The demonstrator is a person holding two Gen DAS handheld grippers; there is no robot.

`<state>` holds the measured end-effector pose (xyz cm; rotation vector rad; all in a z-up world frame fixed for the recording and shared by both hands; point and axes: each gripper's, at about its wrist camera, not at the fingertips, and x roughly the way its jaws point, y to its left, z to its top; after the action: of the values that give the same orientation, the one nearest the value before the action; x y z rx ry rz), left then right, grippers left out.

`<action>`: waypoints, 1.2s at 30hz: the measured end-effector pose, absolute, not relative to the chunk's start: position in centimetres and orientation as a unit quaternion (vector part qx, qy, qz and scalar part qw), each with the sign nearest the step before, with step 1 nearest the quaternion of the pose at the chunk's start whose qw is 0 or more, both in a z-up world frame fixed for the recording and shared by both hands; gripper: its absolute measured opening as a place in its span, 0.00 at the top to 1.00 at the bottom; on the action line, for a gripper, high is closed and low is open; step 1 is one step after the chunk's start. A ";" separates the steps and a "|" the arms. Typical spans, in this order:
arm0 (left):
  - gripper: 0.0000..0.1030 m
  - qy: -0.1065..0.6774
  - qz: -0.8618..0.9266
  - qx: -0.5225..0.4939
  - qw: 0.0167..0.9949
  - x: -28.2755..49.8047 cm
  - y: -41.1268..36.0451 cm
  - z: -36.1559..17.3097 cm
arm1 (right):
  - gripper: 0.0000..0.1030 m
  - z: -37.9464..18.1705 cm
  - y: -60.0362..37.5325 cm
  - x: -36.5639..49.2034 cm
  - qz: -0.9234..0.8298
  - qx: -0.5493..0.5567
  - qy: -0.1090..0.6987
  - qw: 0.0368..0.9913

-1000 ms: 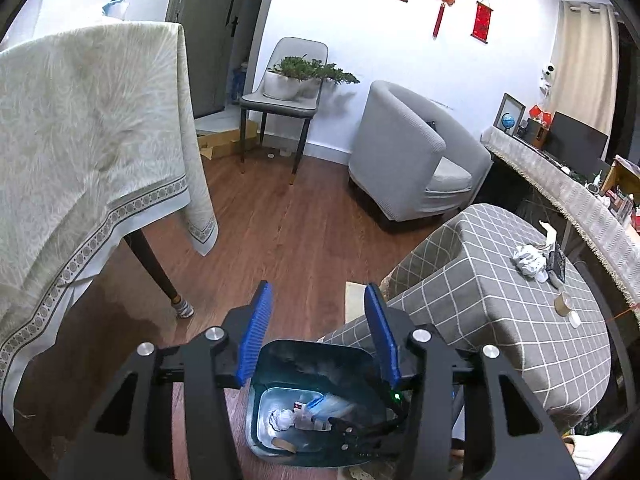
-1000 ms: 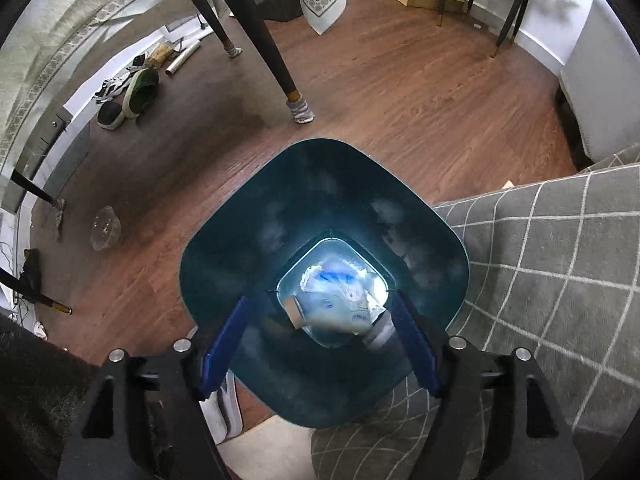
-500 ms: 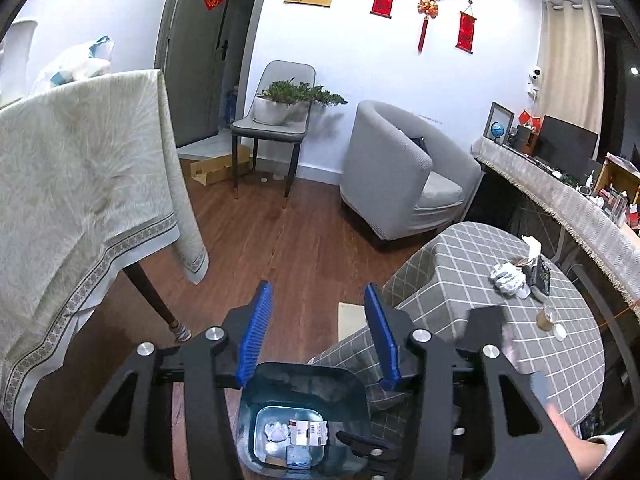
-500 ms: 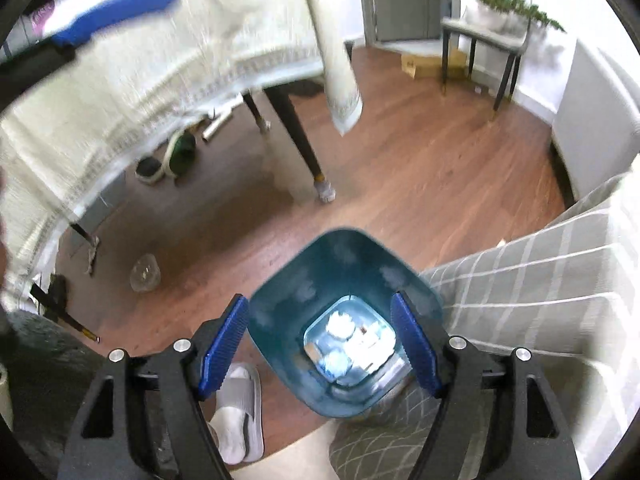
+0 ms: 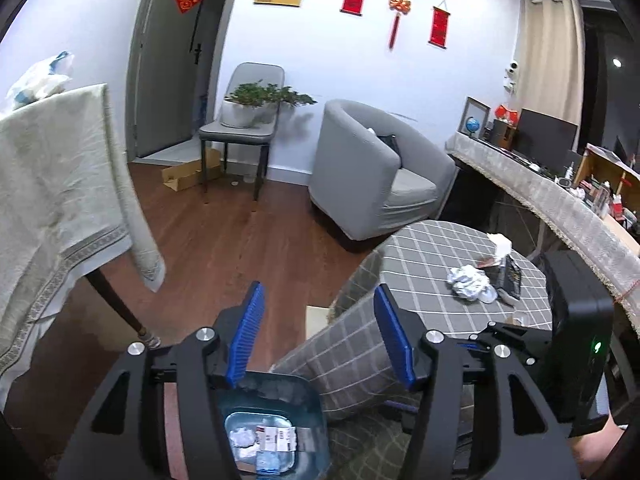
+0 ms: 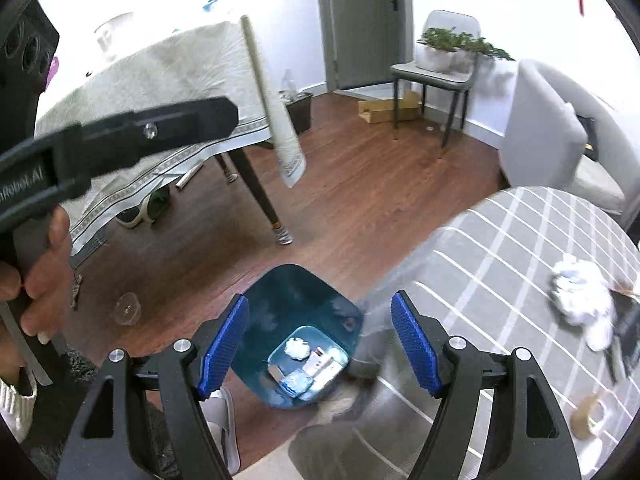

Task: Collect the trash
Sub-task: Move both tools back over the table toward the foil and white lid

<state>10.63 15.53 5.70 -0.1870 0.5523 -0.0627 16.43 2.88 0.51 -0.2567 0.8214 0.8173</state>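
Now I've lifted both clear of the teal bin (image 6: 298,300) on the floor, right hand-held gripper (image 6: 320,344) apart and empty, left hand-held gripper (image 5: 320,336) opening on nothing (drop done), so the crumpled wad (image 5: 470,280) on the checked counter (image 5: 420,248) comes next

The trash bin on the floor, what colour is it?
Dark teal, the trash bin shows best in the right wrist view.
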 end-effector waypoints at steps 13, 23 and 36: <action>0.34 0.286 -0.072 -0.091 0.951 11.2 8.9 3.9 | 0.28 0.7 -5.9 16.5 0.312 -0.099 0.382 0.864; 0.31 0.293 -0.098 -0.087 0.947 11.7 4.9 3.2 | 0.28 1.4 -12.2 16.2 0.267 -0.085 0.371 0.885; 0.29 0.305 -0.131 -0.075 0.940 13.3 -0.1 2.2 | 0.28 -0.1 -17.4 17.2 0.227 -0.078 0.383 0.892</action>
<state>13.32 -0.06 2.21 -0.1530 0.6222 -0.2667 17.23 -17.45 -0.07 -0.1621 0.7959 0.4716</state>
